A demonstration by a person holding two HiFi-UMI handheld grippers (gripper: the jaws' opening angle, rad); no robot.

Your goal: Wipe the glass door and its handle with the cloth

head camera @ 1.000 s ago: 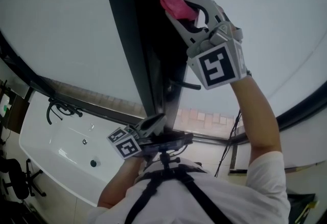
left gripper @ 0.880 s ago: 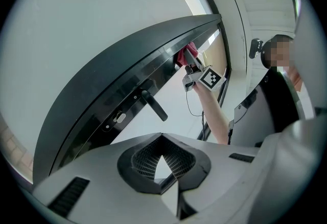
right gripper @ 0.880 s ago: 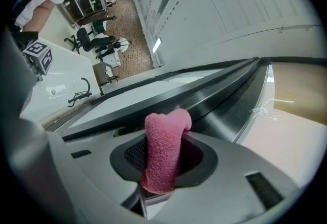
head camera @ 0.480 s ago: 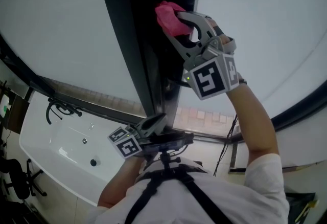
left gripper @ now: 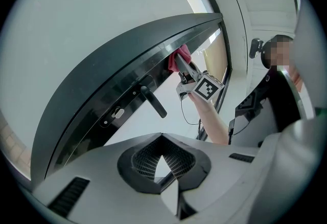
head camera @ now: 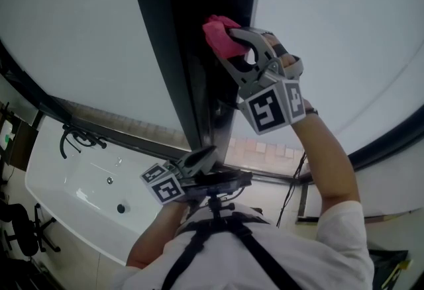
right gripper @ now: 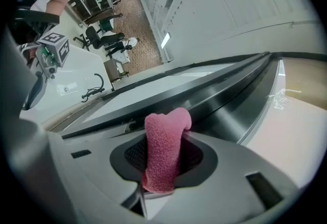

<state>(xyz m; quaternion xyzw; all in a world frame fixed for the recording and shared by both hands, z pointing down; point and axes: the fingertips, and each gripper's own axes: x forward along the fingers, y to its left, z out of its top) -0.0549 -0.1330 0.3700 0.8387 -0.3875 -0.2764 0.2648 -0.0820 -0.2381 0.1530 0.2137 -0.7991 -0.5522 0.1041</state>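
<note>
**Right gripper [head camera: 228, 36] pressed pink cloth [head camera: 217, 32] to the dark door frame [head camera: 179, 50]**

The right gripper was held high at arm's reach, its jaws clamped on the folded pink terry cloth. A rounded tuft stuck out past the tips, so fabric and not plastic met the door. In the right gripper view the cloth filled the gap between the pads. Its free end lay against the dark frame strip, just beside the pale frosted glass pane [head camera: 331, 30].

The cloth sat well above the black lever handle [left gripper: 152, 101] and apart from it. The handle and the lock plate [left gripper: 117, 113] below it had nothing touching them.

The left gripper [left gripper: 162, 159] hung low by the person's chest, jaws closed tip to tip with nothing between them, pointing up toward the handle. It was probably parked there because one cloth needs only one tool.

Judged from this, wiping was under way along the frame edge. The handle looked not yet done.
</note>
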